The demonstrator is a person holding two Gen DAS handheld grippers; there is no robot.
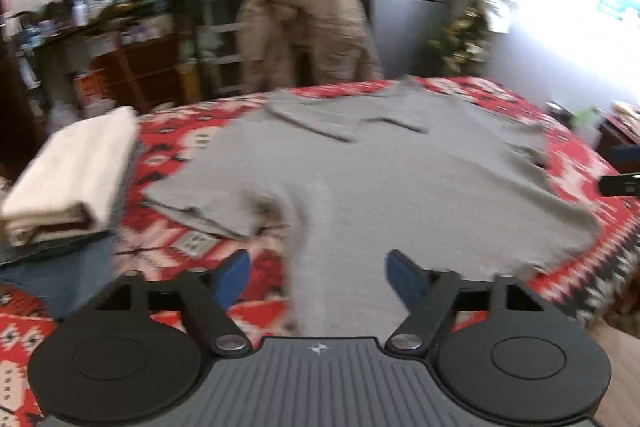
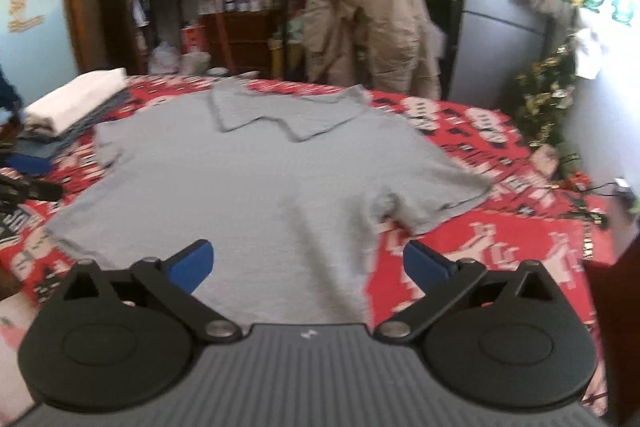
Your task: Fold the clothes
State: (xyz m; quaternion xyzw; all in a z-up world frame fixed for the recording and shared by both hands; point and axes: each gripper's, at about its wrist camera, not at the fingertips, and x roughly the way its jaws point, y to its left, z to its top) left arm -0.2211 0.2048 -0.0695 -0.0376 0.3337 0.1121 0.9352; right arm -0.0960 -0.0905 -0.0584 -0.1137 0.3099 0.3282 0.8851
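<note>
Grey polo shirt (image 2: pixel 256 179) lies spread flat on the red patterned table cover (image 2: pixel 480 227), collar (image 2: pixel 280 115) toward the far edge, hem toward the near edge where both grippers sit. Long axis runs near edge to far edge, straight away from the grippers.

Left gripper (image 1: pixel 318 277): jaws wide apart, nothing between them, hovering over the shirt's near-left part. The left sleeve (image 1: pixel 200 203) lies just ahead and to its left, toward the left edge of the table.

Right gripper (image 2: pixel 308 265): jaws likewise spread and empty, over the near-right part of the hem. The right sleeve (image 2: pixel 432 195) sticks out ahead and to its right, toward the right edge.

Each sleeve is nearer its own-side gripper; neither gripper touches cloth as far as the blurred views show.

Stack of folded laundry (image 1: pixel 72 179), a white piece on top, sits at the left edge of the table, apart from the shirt. Tan jacket (image 2: pixel 368 27) hangs over a chair past the far edge.

Judgement: shirt is laid out unfolded, sleeves out. A lengthwise fold would bring a sleeve and side inward across the long axis, each side falling to the gripper nearest it.
</note>
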